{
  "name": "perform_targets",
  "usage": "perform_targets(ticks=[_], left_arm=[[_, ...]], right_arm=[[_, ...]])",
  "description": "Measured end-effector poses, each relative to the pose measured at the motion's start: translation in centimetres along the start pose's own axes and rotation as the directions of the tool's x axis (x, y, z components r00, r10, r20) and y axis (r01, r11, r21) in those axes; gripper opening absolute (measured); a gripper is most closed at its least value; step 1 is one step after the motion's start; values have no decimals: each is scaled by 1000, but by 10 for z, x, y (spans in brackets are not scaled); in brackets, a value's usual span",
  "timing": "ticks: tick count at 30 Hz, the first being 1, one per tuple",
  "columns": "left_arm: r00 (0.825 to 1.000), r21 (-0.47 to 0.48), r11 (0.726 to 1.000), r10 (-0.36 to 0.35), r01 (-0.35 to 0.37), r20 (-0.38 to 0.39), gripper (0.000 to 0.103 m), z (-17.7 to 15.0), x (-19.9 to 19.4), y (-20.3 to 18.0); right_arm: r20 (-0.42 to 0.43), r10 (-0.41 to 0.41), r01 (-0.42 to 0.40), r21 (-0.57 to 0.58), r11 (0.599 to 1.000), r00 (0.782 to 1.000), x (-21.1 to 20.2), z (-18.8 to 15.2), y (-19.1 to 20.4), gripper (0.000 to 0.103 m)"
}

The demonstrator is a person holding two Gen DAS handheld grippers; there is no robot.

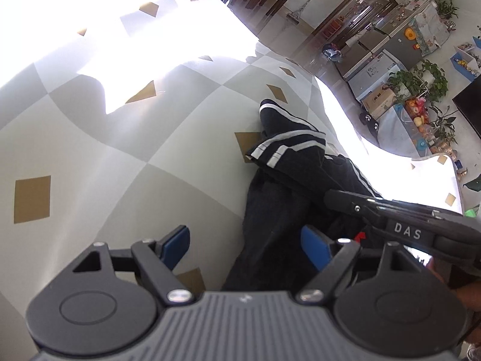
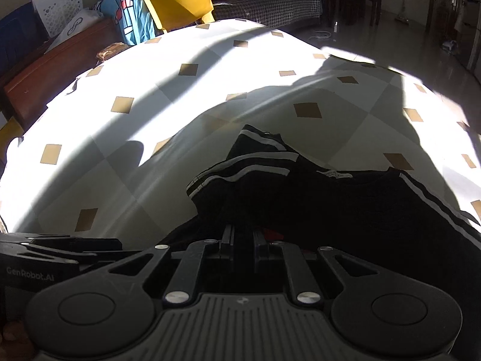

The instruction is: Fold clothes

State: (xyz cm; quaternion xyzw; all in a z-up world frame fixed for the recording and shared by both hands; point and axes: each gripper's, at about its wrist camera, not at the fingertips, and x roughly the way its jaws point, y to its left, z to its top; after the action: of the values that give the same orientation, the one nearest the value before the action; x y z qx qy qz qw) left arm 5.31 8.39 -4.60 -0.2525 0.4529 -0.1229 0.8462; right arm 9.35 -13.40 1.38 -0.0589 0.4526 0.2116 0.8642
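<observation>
Room: I saw bare checked tablecloth (image 1: 90,138) stretching left of the garment, its far edge well off.
Garment: the dark striped clothing (image 1: 288,150) lay crumpled near my side of the table.
Left gripper (image 1: 246,243): angled down, blue pads (image 1: 177,239) spread wide, gripping nothing, cloth edge between them.
Right gripper (image 2: 243,234): tilted down, jaws nearly together, pinching the dark fabric.
</observation>
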Motion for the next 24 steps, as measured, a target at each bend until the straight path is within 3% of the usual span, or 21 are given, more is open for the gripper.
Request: perform_targets(ticks=[3,6,11,14,19,24], left_arm=[[1000,14,1000,5,-5,-8,80,-2,5,-5],[1000,44,999,23,-23,-10,84,-4,10,-14],[999,62,997,36,-35,-6,87,-7,11,-21],[999,64,997,36,-36,-8,88,-8,9,-20],[999,48,998,38,-39,3,88,-5,-1,-16],[999,104,994,40,-42,25,88,-3,-14,-19]], right_arm=[[-40,-31,32,28,999,999,3,-10,-11,11],[4,-44,44,14,999,999,-10,-11,-12,12],[97,-39,44,-54,998,994,-34,-4,-5,31],[122,6,8,-113,994,992,-40,-1,3,35],[101,53,-30,-216,976,994,-30,-2,19,41],[64,51,-32,-269,962,997,-10,-1,30,44]])
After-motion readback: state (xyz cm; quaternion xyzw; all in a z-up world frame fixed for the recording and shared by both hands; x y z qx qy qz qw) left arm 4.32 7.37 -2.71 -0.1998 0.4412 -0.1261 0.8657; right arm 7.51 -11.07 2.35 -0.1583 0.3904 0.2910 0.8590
